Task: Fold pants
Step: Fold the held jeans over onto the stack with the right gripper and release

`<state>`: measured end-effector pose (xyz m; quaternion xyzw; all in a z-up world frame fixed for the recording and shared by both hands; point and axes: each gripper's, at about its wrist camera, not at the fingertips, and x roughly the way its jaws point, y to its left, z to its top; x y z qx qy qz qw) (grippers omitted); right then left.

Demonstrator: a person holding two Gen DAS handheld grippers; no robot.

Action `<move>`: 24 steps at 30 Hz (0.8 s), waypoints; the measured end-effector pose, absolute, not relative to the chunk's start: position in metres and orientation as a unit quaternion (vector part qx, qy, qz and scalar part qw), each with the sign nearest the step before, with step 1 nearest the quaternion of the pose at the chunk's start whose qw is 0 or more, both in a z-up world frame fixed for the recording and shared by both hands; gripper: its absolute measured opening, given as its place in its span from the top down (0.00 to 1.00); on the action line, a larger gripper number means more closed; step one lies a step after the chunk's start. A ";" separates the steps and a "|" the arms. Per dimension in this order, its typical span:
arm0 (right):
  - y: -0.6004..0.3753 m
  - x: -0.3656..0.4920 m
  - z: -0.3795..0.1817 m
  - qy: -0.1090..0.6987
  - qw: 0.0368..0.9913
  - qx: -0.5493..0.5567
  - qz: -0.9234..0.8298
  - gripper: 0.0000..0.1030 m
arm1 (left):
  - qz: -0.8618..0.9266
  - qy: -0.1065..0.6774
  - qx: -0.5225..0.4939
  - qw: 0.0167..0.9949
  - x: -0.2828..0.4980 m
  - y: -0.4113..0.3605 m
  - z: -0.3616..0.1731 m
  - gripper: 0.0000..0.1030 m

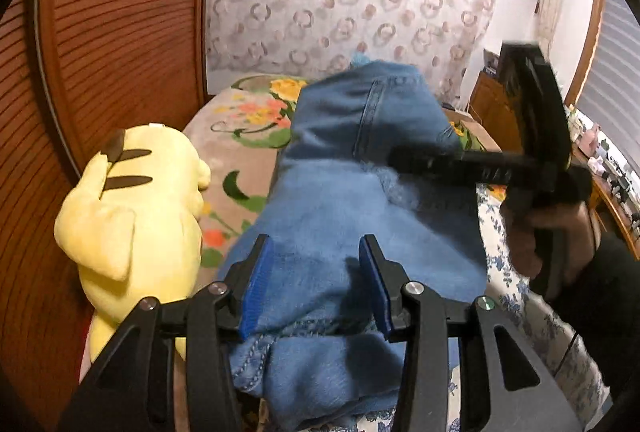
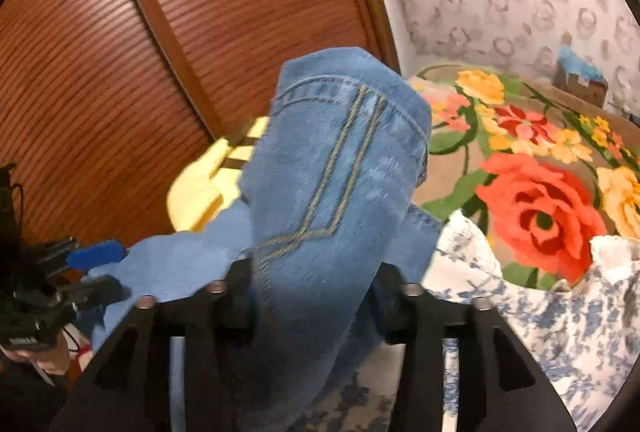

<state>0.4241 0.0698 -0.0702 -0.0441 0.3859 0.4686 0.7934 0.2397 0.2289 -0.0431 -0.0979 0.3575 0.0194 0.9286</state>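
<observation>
step: mid-fold, blue denim pants [image 1: 340, 216] lifted off the bed, one end swinging over toward the other
pants spot: bunched dead centre in both views, above the floral blanket [image 2: 532, 167] and blue-and-white print sheet [image 2: 560, 316]
left gripper [image 1: 316, 284]: blue pads [image 1: 256, 284] spread at 6 o'clock, denim lying between them, a hem edge tucked in low; wide gap, so reads as not clamped
right gripper [image 2: 316, 296]: fingertips buried under the denim, can't tell whether pinching or slack
next move: probably lay the raised end flat on the lower layer, line up the edges, only then let go
left view only: yellow plush toy [image 1: 132, 216] at 9 o'clock, right tool at 3 o'clock reaching into the fabric
right view only: stitched back pocket [image 2: 332, 183], big red rose at 3 o'clock, left tool at 8 o'clock
</observation>
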 end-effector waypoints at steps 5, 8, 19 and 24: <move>0.043 0.433 -0.058 0.393 0.796 -0.032 0.459 0.41 | 0.018 0.369 -0.093 0.924 0.234 0.220 -0.053 0.58; 0.034 0.431 -0.044 0.379 0.806 -0.043 0.452 0.41 | 0.019 0.372 -0.092 0.923 0.235 0.215 -0.055 0.58; 0.033 0.412 -0.005 0.298 0.844 -0.078 0.438 0.53 | 0.030 0.376 -0.096 0.921 0.233 0.215 -0.065 0.58; 0.055 0.407 -0.019 0.302 0.838 -0.093 0.445 0.63 | 0.034 0.377 -0.094 0.921 0.232 0.214 -0.065 0.58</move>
